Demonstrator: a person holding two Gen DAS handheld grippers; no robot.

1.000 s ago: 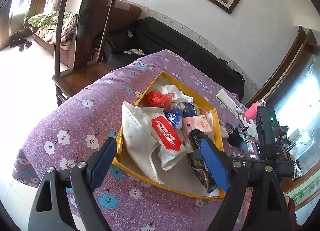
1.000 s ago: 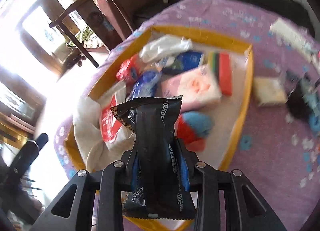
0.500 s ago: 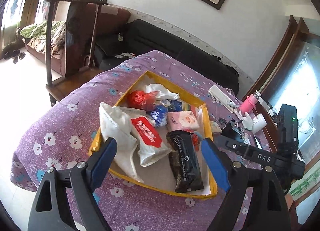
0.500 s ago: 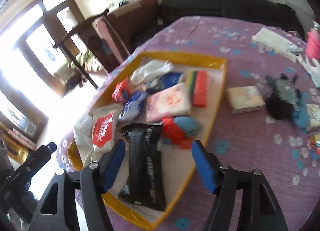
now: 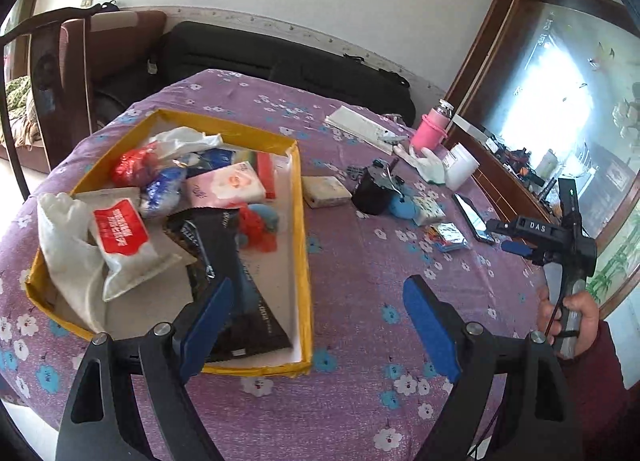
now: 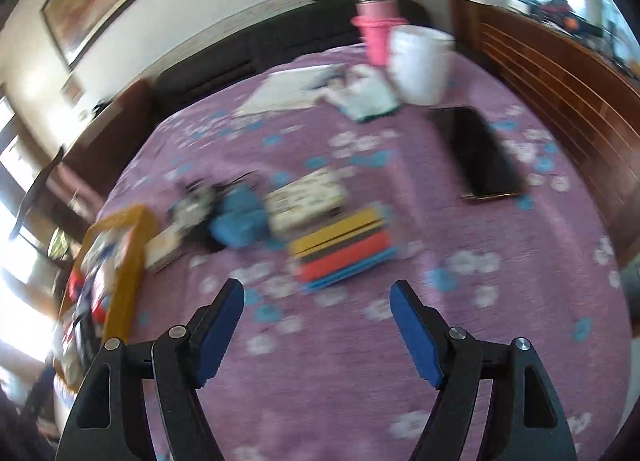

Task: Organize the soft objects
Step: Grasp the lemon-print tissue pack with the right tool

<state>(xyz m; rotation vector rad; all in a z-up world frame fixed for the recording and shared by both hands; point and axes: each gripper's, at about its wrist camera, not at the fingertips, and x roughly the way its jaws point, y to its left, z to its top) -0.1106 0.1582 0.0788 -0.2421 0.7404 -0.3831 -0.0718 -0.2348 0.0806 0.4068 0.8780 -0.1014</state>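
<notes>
purple floral tablecloth carries the yellow tray already filled with soft packets, so both the left gripper and right gripper hang wide and empty, the right's jaws just opened, facing the sponge stack well beyond the tray.

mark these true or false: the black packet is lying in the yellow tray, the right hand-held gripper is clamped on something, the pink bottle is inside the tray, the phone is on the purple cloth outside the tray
1. The black packet lies in the yellow tray. True.
2. The right hand-held gripper is clamped on something. False: its jaws stand open with nothing between them.
3. The pink bottle is inside the tray. False: it stands outside the tray, on the purple cloth.
4. The phone lies on the purple cloth outside the tray. True.
</notes>
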